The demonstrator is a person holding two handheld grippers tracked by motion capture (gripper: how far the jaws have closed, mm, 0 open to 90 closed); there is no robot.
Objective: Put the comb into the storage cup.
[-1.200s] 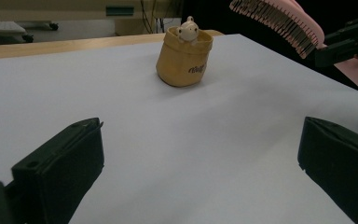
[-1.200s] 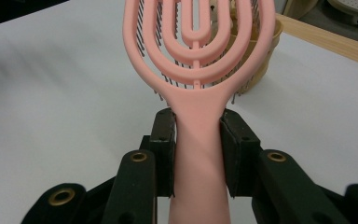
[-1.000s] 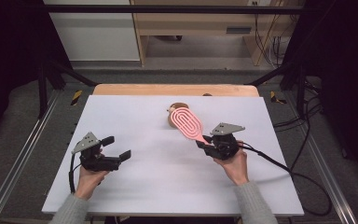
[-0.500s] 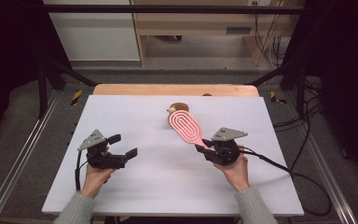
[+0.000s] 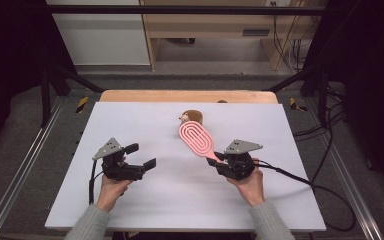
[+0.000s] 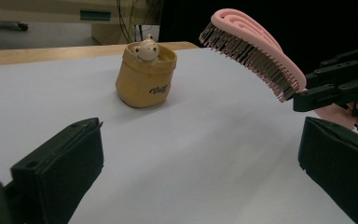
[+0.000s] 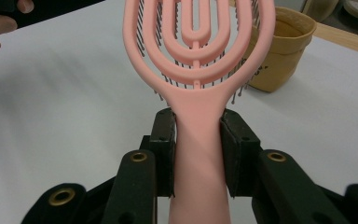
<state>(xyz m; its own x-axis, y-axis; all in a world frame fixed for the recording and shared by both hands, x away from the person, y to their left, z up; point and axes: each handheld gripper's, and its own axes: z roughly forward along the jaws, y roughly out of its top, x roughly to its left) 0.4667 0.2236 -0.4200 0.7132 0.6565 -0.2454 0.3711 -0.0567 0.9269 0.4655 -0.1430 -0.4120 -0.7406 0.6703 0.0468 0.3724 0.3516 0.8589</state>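
The right tool [image 7: 196, 140] clamps the pink hairbrush [image 5: 196, 138] by its handle, bristles down and clear of the table [image 5: 145, 210], presumably for carrying, while the left tool [image 5: 141, 156] stands apart, empty.

Both forearms wear grey knit sleeves with ribbed cuffs. Each black hand-held gripper, the left hand-held gripper [image 5: 142, 156] and the right hand-held gripper [image 5: 215, 159], carries a grey three-cornered plate, brass-ringed screw holes, blocky black pads and a trailing black cable
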